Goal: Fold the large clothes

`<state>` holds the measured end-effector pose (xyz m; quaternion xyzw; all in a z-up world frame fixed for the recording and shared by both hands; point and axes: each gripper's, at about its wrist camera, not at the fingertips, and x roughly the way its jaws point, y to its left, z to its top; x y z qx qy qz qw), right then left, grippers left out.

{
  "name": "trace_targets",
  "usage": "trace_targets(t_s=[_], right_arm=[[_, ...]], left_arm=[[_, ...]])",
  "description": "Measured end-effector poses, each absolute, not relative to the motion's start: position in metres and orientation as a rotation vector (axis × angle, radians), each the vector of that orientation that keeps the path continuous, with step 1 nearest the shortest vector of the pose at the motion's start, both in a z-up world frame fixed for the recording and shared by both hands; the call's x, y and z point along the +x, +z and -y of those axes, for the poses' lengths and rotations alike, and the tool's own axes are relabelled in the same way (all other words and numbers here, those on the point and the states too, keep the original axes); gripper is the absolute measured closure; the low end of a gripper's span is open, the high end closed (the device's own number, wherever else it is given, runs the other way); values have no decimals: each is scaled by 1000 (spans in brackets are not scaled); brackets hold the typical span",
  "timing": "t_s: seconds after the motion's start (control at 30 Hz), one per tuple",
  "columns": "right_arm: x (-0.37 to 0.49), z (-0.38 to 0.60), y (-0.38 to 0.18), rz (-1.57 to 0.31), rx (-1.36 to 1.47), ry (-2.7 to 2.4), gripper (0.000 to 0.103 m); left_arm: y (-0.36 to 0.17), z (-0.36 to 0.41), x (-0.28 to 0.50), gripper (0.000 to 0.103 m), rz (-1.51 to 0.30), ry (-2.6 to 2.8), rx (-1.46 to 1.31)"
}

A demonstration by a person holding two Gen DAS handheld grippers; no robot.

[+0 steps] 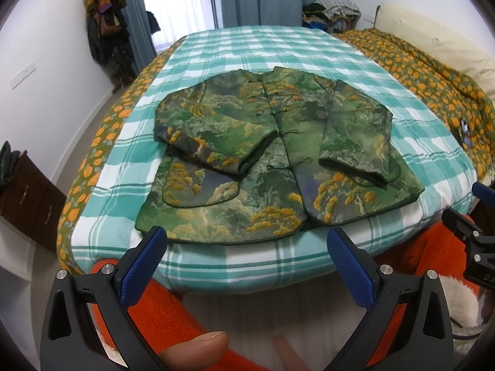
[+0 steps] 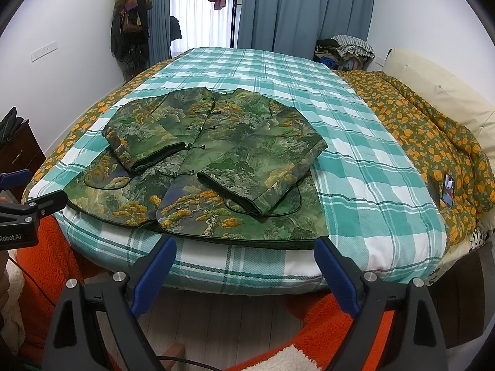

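Note:
A green jacket with a yellow tree print (image 1: 266, 154) lies flat on the bed, front up, collar away from me, both sleeves folded in over the chest. It shows in the right wrist view too (image 2: 210, 167). My left gripper (image 1: 247, 238) is open and empty, held just short of the jacket's near hem. My right gripper (image 2: 244, 247) is open and empty, also just before the hem, toward its right half. The right gripper shows at the right edge of the left wrist view (image 1: 473, 232).
The bed carries a teal and white plaid sheet (image 1: 278, 49). An orange-flowered quilt (image 2: 433, 136) is bunched along the right side with a phone (image 2: 448, 190) on it. A dark drawer unit (image 1: 31, 198) stands at left. Orange fleece (image 1: 173, 309) lies below the grippers.

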<state>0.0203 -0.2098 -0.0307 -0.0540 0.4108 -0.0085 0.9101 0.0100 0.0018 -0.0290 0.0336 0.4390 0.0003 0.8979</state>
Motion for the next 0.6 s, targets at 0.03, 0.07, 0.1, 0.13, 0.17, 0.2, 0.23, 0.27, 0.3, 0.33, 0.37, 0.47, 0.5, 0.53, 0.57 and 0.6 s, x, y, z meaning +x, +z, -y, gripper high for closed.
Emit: trace_targets(t_s=[0.03,0.07,0.1,0.13,0.17,0.2,0.23,0.27,0.3,0.33,0.37,0.47,0.5,0.53,0.57,0.6], right_arm=[[20,210,-31,-847,-111,-18,11],[20,210,-31,-847,-111,-17,11],[20,210,-31,-848,-111,-18,11],[20,210,-31,-849,-111,-18,11],[20,210,-30,-848,-111,-17,11],[20,210,-30,-848,-111,-17,11],[20,209,-31,-848,-112,-17,11],[20,210,-31,-847,-112,-17,11],[20,210,-30,-847,-112,-17,11],[20,210,-31,-847,-112,-17,11],[20,210,-30,-847,-112,-17,11],[20,210,-30,-847,-113,-18,11],[21,210,-30,-847,-112,-18,11],[21,210,-30,-847,-113,-19,11],[21,210,-30,-846,-113,-19,11],[20,210,-31,-846,-114,-20,11]], left_arm=[[-29,-2,10,0,-909,1,70],[-29,-2,10,0,-909,0,70],[-29,-2,10,0,-909,0,70],[-29,-2,10,0,-908,0,70],[-29,-2,10,0,-908,1,70],[-29,-2,10,0,-908,1,70],[-29,-2,10,0,-908,0,70],[-29,-2,10,0,-909,0,69],[-29,-2,10,0,-909,1,70],[-29,-2,10,0,-909,1,70],[-29,-2,10,0,-909,1,70],[-29,-2,10,0,-904,1,70],[-29,-2,9,0,-903,1,70],[-29,-2,10,0,-902,1,71],[-29,-2,10,0,-901,1,71],[-29,-2,10,0,-901,0,72]])
